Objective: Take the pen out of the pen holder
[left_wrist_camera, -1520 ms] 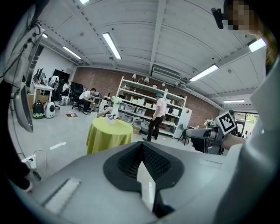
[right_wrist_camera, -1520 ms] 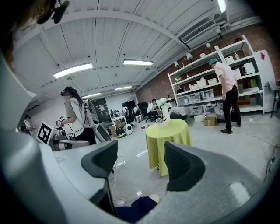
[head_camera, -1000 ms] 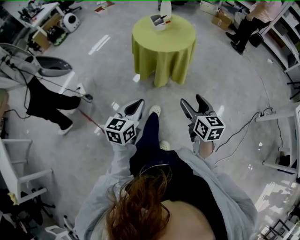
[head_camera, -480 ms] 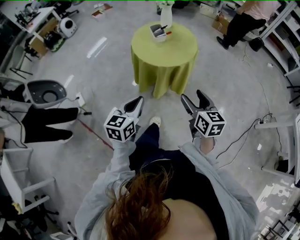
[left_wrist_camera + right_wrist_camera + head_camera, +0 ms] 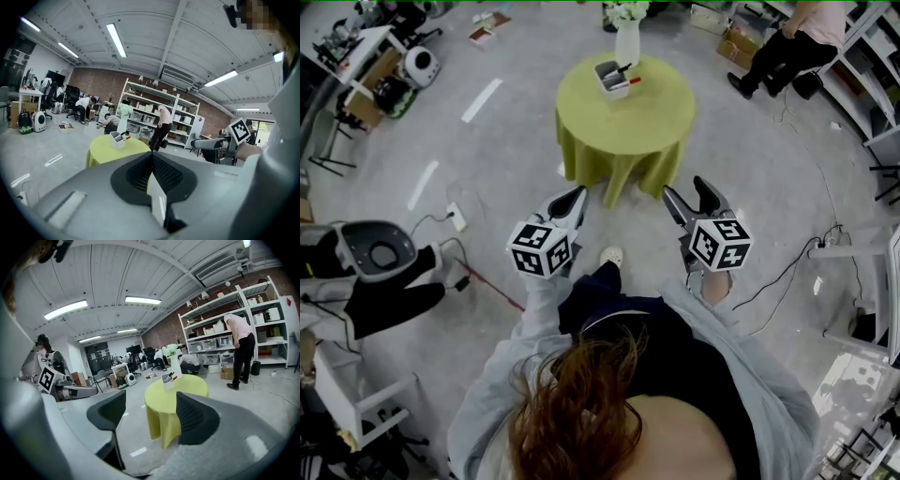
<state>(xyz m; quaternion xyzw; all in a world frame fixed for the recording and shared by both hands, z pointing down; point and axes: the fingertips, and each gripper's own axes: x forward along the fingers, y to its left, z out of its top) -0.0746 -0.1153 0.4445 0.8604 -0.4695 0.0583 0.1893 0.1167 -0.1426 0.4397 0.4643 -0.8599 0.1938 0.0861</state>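
At twelve o'clock, well apart, pen holder (image 5: 610,81) is waiting on table (image 5: 628,117): approach step, left gripper (image 5: 578,195) pinching closed on nothing, right gripper (image 5: 684,190) gaping empty, needing to reach the pen (image 5: 622,68).

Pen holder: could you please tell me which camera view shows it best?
The head view: it looks down into the pen holder on the table, with nothing in front. In the left gripper view the pen holder is small and side-on; the right gripper view shows it the same way.
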